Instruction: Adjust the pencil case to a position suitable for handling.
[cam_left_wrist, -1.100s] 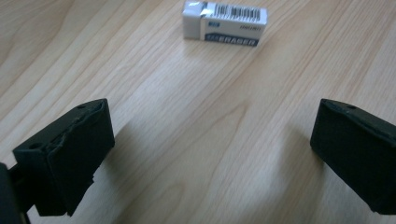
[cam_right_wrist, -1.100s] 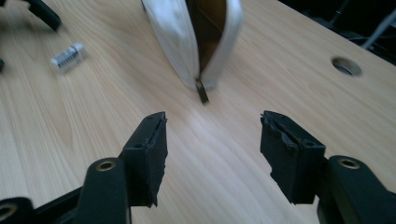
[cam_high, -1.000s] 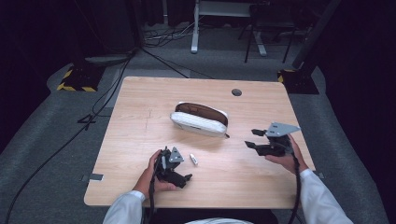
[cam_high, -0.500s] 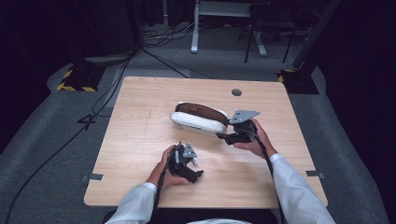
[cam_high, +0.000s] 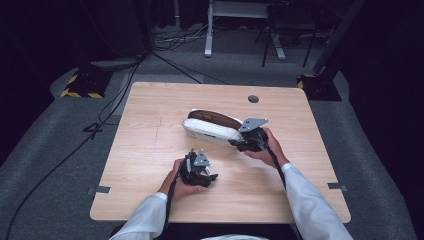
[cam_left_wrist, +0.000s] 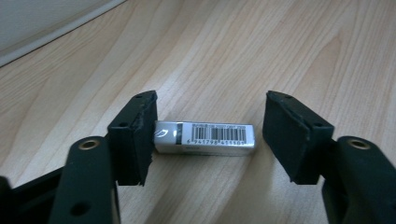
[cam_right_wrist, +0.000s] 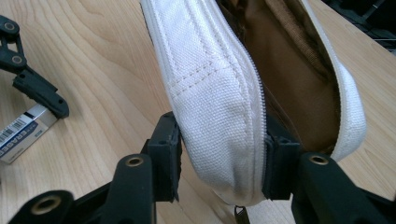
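A white cloth pencil case (cam_right_wrist: 219, 93) with a brown inside lies unzipped in the middle of the wooden bench (cam_high: 150, 135). The right claw (cam_right_wrist: 219, 163) pinches its near wall at 1 end. The left claw (cam_left_wrist: 208, 135) is spread around a small eraser (cam_left_wrist: 205, 137) with a barcode, 1 jaw touching it.

The right gripper (cam_high: 239, 144) has moved in, its jaws closing on the pouch (cam_high: 210, 131).

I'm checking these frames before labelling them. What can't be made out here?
- Pencil case contents: in the right gripper view, its brown lining folds over the inside.
- Eraser left end: in the left gripper view, a jaw of the left gripper covers it, so contact is unclear.
- Right gripper squeeze: jaws flank the case's wall; a firm grip cannot be told.
- Eraser in the high view: too small.
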